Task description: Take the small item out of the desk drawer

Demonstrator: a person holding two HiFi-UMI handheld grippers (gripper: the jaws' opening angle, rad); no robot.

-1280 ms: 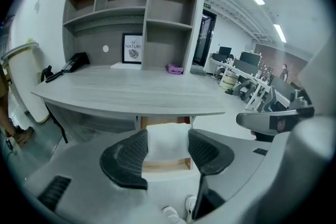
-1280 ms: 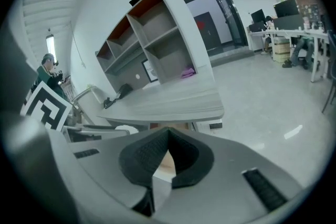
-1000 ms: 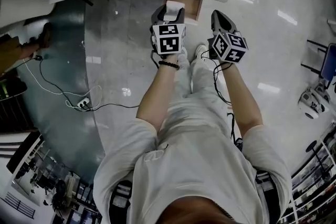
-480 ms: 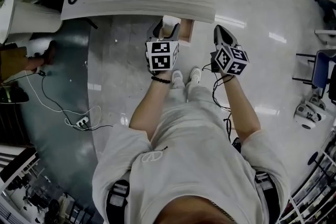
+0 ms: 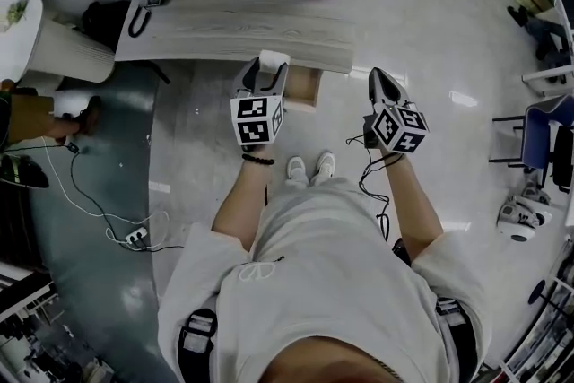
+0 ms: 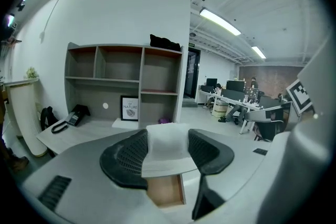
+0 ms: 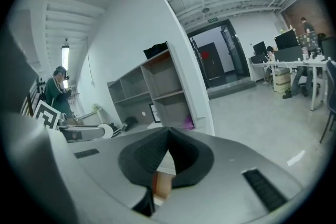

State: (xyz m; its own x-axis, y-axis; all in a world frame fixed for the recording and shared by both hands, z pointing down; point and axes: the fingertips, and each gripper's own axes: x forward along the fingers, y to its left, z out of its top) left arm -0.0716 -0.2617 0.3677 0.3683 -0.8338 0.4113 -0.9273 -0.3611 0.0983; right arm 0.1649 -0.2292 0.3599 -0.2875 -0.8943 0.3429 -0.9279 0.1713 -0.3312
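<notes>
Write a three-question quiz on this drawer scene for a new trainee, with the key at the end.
1. True or false: the left gripper is shut on a white packet.
2. Pick one. The drawer under the desk is: A) pulled open, B) pushed fully shut, C) lying on the floor.
3. Fill the gap: the right gripper has its jaws ____, with nothing held between them.

Key: 1 true; 2 A; 3 together.
</notes>
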